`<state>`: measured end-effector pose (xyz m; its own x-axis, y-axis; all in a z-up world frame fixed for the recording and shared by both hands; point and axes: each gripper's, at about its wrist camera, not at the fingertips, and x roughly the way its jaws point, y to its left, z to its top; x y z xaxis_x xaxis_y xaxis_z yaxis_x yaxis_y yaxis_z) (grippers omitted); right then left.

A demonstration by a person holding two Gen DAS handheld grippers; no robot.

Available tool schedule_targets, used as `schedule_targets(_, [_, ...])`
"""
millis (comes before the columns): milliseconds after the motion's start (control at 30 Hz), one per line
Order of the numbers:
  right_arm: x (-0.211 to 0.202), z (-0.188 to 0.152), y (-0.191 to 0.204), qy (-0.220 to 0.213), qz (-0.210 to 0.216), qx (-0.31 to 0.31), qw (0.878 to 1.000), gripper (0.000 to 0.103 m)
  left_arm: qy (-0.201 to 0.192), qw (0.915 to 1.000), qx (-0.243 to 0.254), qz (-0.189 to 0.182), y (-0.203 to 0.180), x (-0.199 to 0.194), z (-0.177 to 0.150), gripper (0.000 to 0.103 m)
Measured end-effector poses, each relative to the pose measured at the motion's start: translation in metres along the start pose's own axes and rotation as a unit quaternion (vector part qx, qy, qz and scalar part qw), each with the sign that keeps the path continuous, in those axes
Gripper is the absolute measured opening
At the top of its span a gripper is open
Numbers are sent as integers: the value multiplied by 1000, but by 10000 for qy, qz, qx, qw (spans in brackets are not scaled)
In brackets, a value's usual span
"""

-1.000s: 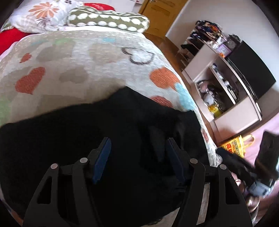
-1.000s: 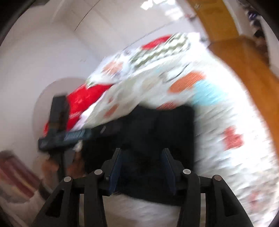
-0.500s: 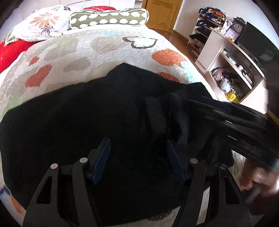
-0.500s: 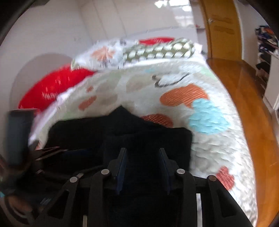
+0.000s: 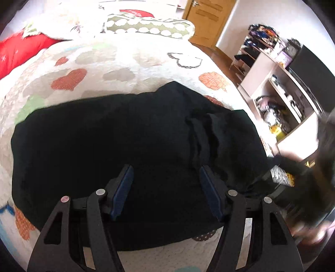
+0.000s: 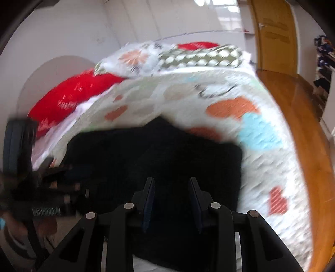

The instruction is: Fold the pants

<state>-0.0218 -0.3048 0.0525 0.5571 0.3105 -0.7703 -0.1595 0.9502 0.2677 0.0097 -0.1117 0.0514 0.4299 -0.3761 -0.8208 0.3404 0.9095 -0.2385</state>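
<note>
From the left wrist camera, the black pants (image 5: 129, 144) lie spread across the near end of a bed whose quilt (image 5: 129, 62) is white with orange, grey and green hearts. The cloth forms a broad dark mass, with a raised ridge of folds toward its right side. The left gripper (image 5: 166, 174) hangs just above the near part of the pants with its blue-padded fingers (image 5: 123, 186) spread wide — nothing between them, and whether the tips touch the cloth cannot be told. At the head of the bed sit a red pillow (image 5: 18, 52) and a green bolster with white dots (image 5: 146, 27). To the right stands a white shelf unit (image 5: 278, 100) crowded with small things, and behind it a wooden door (image 5: 207, 18). At the lower right edge, a blurred dark shape is the right gripper (image 5: 293, 182), beside the right end of the pants.

From the right wrist camera, blurred by motion, the same pants (image 6: 167, 154) lie on the quilt (image 6: 261, 134), their right edge straight and squared. The right gripper (image 6: 171, 184) is over the near edge of the cloth, its fingers parted by a narrow gap — released, holding nothing. At far left the left gripper (image 6: 48, 188) shows as a dark smear over the pants' left end. The wooden floor (image 6: 301, 117) runs along the bed's right side.
</note>
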Motion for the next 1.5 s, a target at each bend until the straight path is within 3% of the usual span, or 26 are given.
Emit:
schedule_targets(67, [26,-16,16,350,-213,-320,9986,33,32,9999,-133,41,5,-1,-4,66])
schedule_targets(167, [16,-12,27,236,-452,-508,9974,33,-20,9997,-120,216,11,-8,-8,66])
schedule_targets(300, [-5,2,32,-161,-360,-458,9982,33,-182,9990,-199,369,21,-21,-13,66])
schedule_targets(433, [12,16,32,-251,-433,-325,9982,33,-283,9980,-281,494,29,-31,-16,66])
schedule_targets(567, [49,23,31,134,-473,-298,9983,33,-384,9967,-301,650,38,-42,-22,66])
schedule_targets(833, [12,25,39,-194,-489,-319,9981,33,-486,9943,-604,738,58,-55,-30,66])
schedule_targets(967, [43,10,33,259,-339,-185,9989,33,-510,9933,-770,701,66,-60,-34,66])
schedule_targets(1067, [36,14,41,195,-452,-368,9981,33,-520,9923,-887,693,73,-66,-40,66])
schedule_targets(1267, [17,40,64,-248,171,-472,9984,37,-691,9857,-1434,545,101,-83,-58,66])
schedule_targets(1500, [45,68,108,-117,933,-567,9940,44,-863,9759,-1948,483,126,-90,-77,66])
